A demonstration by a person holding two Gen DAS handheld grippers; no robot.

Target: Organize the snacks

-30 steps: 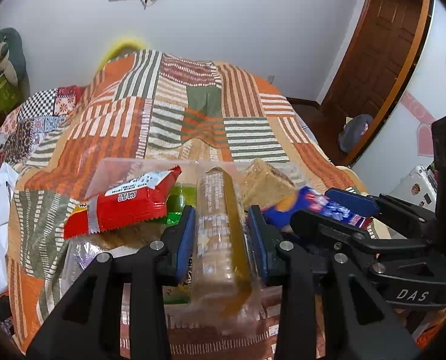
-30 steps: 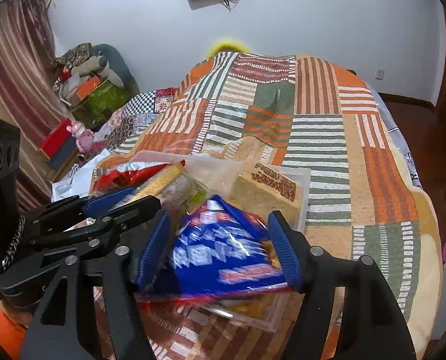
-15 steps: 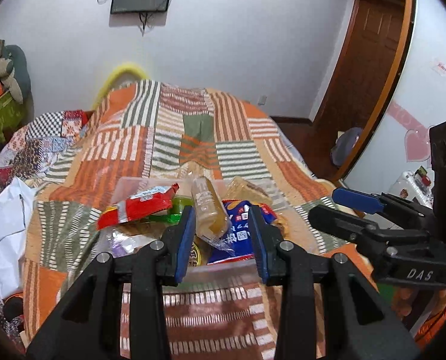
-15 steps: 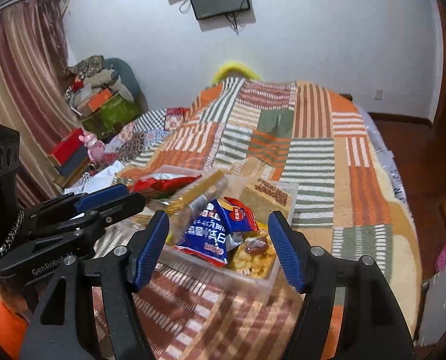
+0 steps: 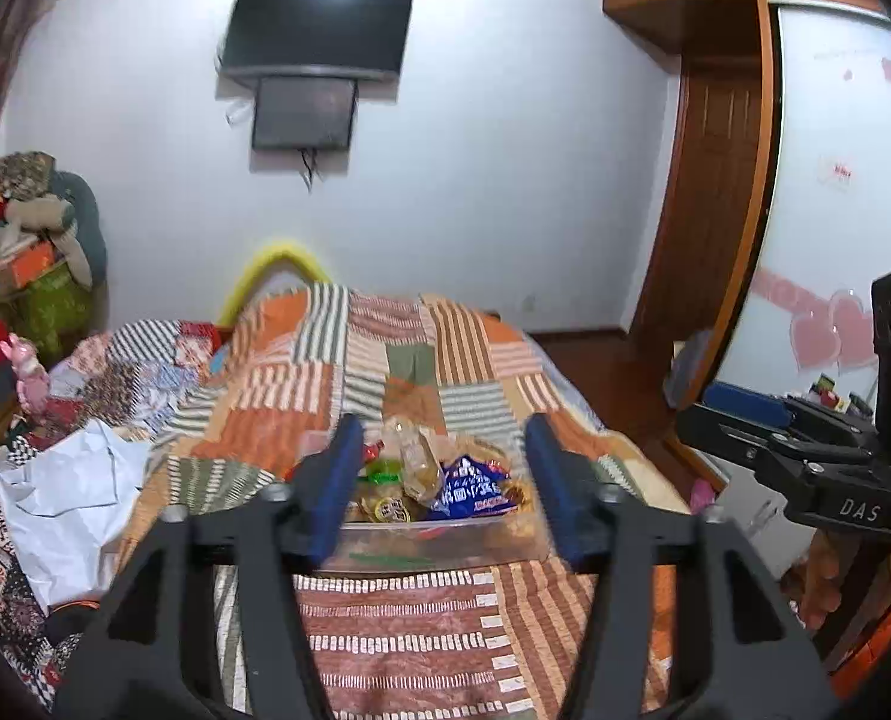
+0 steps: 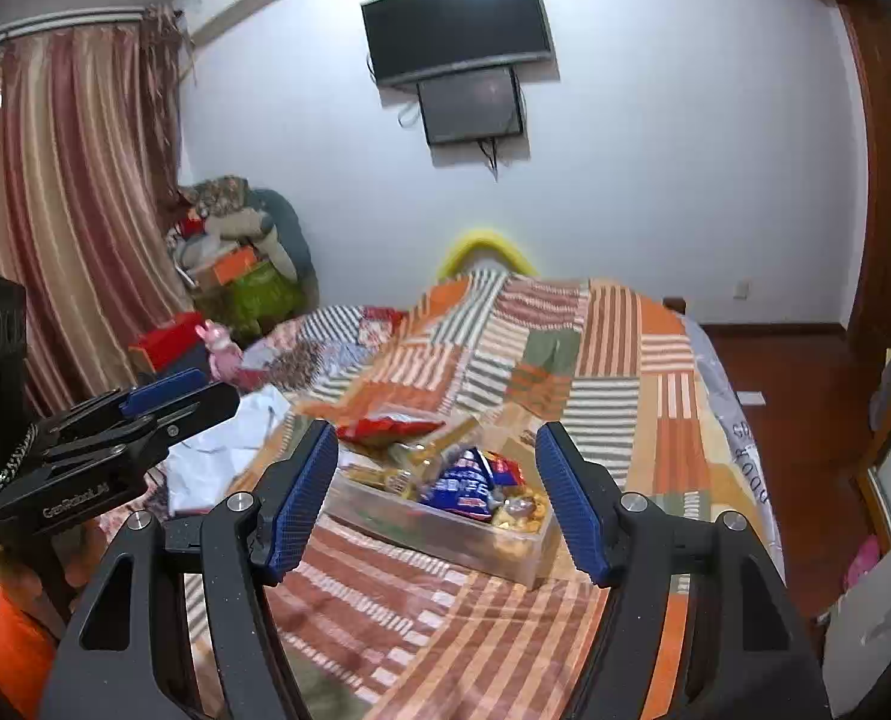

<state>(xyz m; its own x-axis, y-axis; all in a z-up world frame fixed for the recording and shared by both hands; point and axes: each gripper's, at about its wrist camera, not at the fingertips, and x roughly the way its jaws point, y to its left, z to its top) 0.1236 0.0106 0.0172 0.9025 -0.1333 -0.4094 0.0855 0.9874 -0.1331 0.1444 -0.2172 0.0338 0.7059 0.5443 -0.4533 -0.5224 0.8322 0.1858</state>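
"DAS" — right gripper [image 5: 835,468]; "GenRobot.AI" — left gripper [image 6: 85,468].

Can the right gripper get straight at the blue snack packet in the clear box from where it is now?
Probably yes. The right gripper is open and empty, and the blue snack packet lies on top in the clear box, with nothing between them. The left gripper sits off to the side.

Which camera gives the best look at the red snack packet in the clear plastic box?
The right wrist view: the red snack packet lies unobstructed at the clear plastic box's far corner. In the left wrist view, the blue finger pad hides nearly all of it.
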